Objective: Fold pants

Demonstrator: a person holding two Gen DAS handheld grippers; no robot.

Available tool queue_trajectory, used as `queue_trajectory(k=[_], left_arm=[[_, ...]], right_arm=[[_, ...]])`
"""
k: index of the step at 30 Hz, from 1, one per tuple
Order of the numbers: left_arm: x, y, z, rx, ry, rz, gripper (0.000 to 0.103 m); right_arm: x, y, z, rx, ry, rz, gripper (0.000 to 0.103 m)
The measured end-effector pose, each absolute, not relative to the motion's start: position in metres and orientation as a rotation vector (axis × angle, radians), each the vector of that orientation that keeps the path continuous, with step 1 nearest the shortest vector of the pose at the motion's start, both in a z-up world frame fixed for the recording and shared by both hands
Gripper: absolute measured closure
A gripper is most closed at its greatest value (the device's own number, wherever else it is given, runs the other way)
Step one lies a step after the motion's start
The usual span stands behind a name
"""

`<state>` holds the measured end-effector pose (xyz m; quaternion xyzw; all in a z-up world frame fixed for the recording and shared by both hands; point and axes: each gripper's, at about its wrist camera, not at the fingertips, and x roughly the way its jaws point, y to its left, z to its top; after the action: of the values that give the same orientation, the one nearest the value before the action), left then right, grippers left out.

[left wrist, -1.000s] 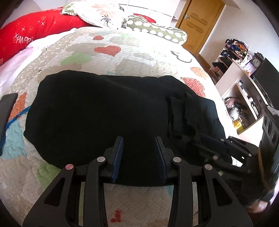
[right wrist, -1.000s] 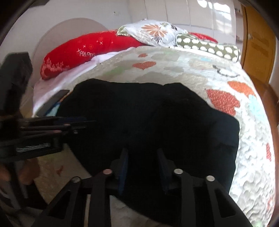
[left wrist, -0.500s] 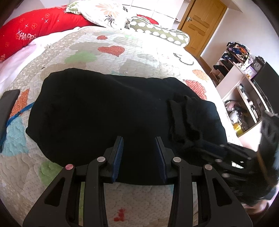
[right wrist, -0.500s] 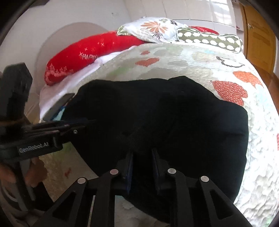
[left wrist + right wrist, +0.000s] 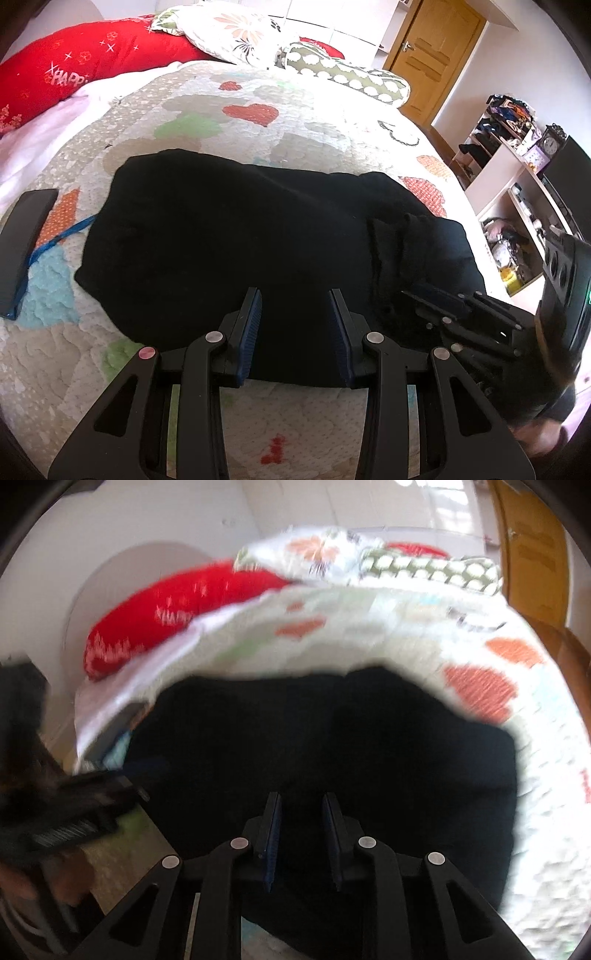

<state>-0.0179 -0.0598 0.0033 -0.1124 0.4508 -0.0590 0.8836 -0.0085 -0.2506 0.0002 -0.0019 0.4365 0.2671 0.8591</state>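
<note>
Black pants lie folded across the quilt, near its front edge. Left gripper hovers over the pants' near edge, jaws spread, nothing between them. Right gripper is over the pants' right end, jaws narrowly apart; whether it pinches cloth cannot be told. Red pillow lies beyond the pants.

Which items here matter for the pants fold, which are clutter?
Job: black pants; left tool; right tool; quilt they lie on.
Clutter: red pillow; floral pillow; spotted bolster; dark flat object at the quilt's left edge; shelf unit.
</note>
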Motion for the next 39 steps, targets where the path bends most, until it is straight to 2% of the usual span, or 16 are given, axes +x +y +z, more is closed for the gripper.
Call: queue_trajectory(k=[3,5,6,7,24,27,29,34,39], left_arm=[[-0.019,-0.052,0.005,-0.249,0.931,-0.113,0.067],[-0.02,-0.046,0.008,-0.264,0.923,-0.106,0.05],[-0.021,-0.044,0.009,-0.276,0.913,-0.105,0.033],[-0.022,-0.04,0.01,-0.294,0.9,-0.103,0.027],[-0.047,0.017,0.013,-0.348,0.879,0.014,0.027],[-0.055,0.03,0.01,-0.384,0.88,0.024,0.027],[-0.06,0.041,0.006,-0.432,0.882,0.023,0.027],[-0.063,0.058,-0.008,-0.561,0.882,0.019,0.027],[-0.059,0.054,-0.019,-0.599,0.908,0.009,0.027]], right_arm=[[-0.012,-0.242,0.009,-0.079,0.893,0.543,0.081],[-0.011,-0.243,0.022,-0.066,0.875,0.561,0.081],[-0.011,-0.243,0.028,-0.062,0.858,0.569,0.081],[-0.009,-0.242,0.031,-0.059,0.848,0.572,0.081],[0.023,-0.179,0.012,-0.076,0.916,0.692,0.079],[0.031,-0.167,0.015,-0.062,0.92,0.717,0.074],[0.035,-0.157,0.016,-0.068,0.934,0.733,0.067],[0.045,-0.125,0.018,-0.144,0.946,0.78,0.065],[0.059,-0.1,0.025,-0.2,0.927,0.79,0.058]])
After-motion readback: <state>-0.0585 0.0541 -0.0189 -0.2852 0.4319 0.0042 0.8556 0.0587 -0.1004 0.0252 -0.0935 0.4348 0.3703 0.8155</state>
